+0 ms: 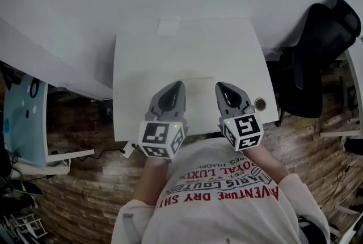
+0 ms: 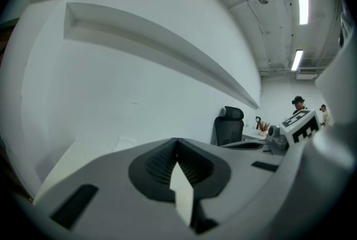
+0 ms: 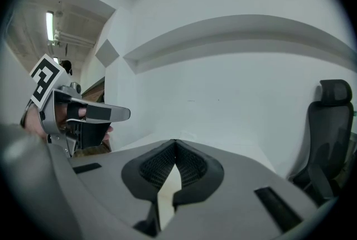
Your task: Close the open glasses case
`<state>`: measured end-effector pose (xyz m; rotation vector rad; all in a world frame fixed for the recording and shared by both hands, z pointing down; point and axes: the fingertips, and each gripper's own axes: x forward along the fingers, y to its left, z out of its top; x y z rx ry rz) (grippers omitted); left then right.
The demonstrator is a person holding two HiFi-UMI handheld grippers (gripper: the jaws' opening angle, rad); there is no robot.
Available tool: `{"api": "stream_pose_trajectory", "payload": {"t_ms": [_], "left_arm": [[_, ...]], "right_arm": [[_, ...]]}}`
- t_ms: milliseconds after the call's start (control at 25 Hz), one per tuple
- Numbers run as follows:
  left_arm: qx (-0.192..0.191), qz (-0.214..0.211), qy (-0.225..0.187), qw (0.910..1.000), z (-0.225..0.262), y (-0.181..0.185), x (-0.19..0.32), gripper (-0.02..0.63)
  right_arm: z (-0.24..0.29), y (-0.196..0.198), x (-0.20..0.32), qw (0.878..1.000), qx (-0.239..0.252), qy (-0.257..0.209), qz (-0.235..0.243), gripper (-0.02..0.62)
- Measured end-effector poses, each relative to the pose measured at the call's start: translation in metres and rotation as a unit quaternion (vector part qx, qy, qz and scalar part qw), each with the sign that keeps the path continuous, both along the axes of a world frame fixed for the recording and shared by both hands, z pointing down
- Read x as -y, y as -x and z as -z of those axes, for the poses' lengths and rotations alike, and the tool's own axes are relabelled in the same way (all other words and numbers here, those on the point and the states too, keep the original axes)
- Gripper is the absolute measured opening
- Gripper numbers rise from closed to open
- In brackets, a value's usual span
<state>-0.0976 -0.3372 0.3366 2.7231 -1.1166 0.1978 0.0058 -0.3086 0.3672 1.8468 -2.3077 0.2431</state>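
Left gripper (image 1: pixel 180 85) is clenched, tips pressed together with nothing between them, and its own view shows only bare white surface (image 1: pixel 136 67) through the slit under the pads. Right gripper (image 1: pixel 219 86) is the same, closed on nothing. Both are parked side by side at the near edge of the surface, noses pointing away from the person. So where's the glasses case? No open case shows clearly anywhere. The one candidate is a small pale rectangle (image 1: pixel 168 25) lying flat at the far edge of the surface, well apart from both grippers. It's too washed out against the white to say whether it is the case, or whether a lid is up or down. If it is, it lies straight ahead and a touch to the left, almost in line with the left gripper's nose, so my call is the left gripper has the shorter reach. Its longer side seems to run left to right, though only just. A small round fitting (image 1: pixel 260 104) sits near the right edge, off the line of any reach.
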Motion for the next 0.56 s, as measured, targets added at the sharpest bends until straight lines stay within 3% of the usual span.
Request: {"api": "stream_pose_trajectory", "payload": {"t_ms": [560], "left_arm": [[0.008, 0.002, 0.013, 0.9999, -0.021, 0.008, 0.001, 0.005]], "right_arm": [[-0.021, 0.012, -0.003, 0.999, -0.012, 0.035, 0.005, 0.012]]}}
